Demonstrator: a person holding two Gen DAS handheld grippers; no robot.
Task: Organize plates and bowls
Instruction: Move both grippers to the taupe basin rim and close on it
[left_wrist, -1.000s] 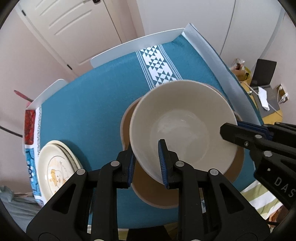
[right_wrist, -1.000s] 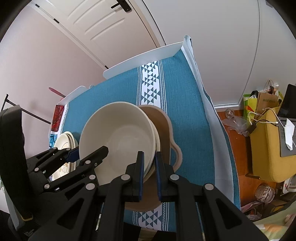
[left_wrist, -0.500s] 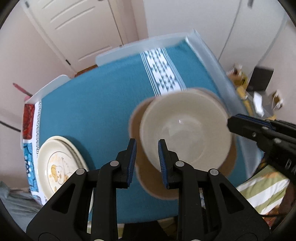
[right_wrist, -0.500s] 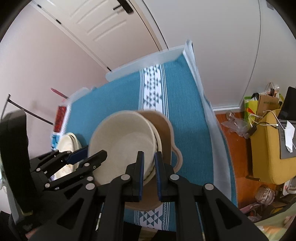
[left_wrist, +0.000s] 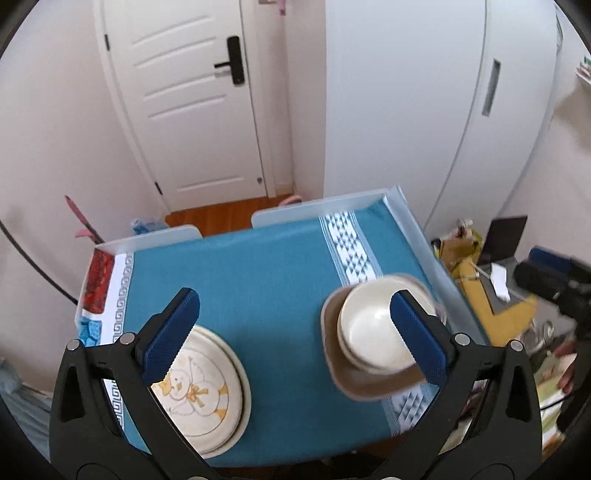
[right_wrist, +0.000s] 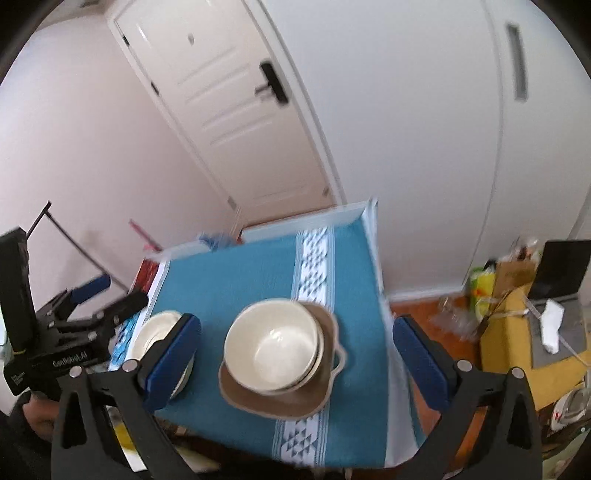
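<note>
Resting on the teal desk (left_wrist: 266, 273): brown handled dish (right_wrist: 280, 397), right side, holding nested cream bowls (right_wrist: 271, 345), glossy and empty inside. Cream plates (left_wrist: 201, 387), stacked at the near left, the top one printed with a yellow duck. Left tongs (left_wrist: 293, 338) released, jaws just opened wide, nothing between the pads. Right tongs (right_wrist: 295, 354) likewise just opened, released, above the bowls without touching

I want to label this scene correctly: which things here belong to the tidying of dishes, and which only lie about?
Job: cream bowls stacked on the brown dish; duck plates.

Lying about: laptop, yellow box, paper bag.
</note>
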